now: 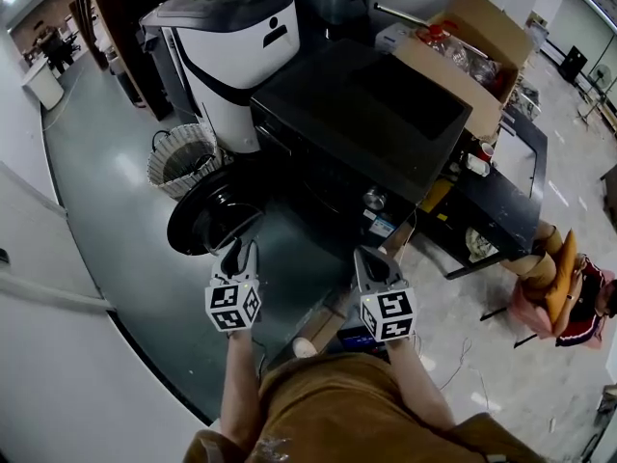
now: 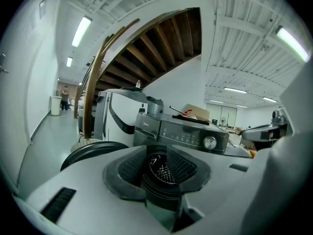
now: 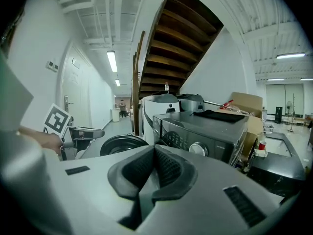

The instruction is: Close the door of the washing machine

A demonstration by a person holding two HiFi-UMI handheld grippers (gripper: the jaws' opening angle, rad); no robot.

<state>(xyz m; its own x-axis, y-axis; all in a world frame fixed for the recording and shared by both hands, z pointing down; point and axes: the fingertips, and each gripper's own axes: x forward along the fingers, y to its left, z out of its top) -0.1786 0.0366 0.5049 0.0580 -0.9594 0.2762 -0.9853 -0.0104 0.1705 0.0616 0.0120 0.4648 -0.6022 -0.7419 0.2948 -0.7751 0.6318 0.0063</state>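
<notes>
The dark grey washing machine point(image 1: 357, 123) stands ahead of me, its round black door point(image 1: 204, 218) swung wide open to the left. My left gripper point(image 1: 238, 251) hangs just in front of the door's near edge, apart from it. In the left gripper view its jaws point(image 2: 159, 166) stand open with nothing held; the drum opening point(image 2: 160, 169) shows through the gap and the door point(image 2: 90, 152) lies low on the left. My right gripper point(image 1: 372, 260) is below the machine's front right corner. Its pads point(image 3: 152, 166) meet, shut on nothing, facing the control panel knob point(image 3: 196, 149).
A wicker basket point(image 1: 183, 159) stands on the floor behind the open door, beside a white machine point(image 1: 231, 46). A cardboard box point(image 1: 472, 51) sits right of the washer top. A low dark table point(image 1: 501, 210) is at the right. A white wall runs along the left.
</notes>
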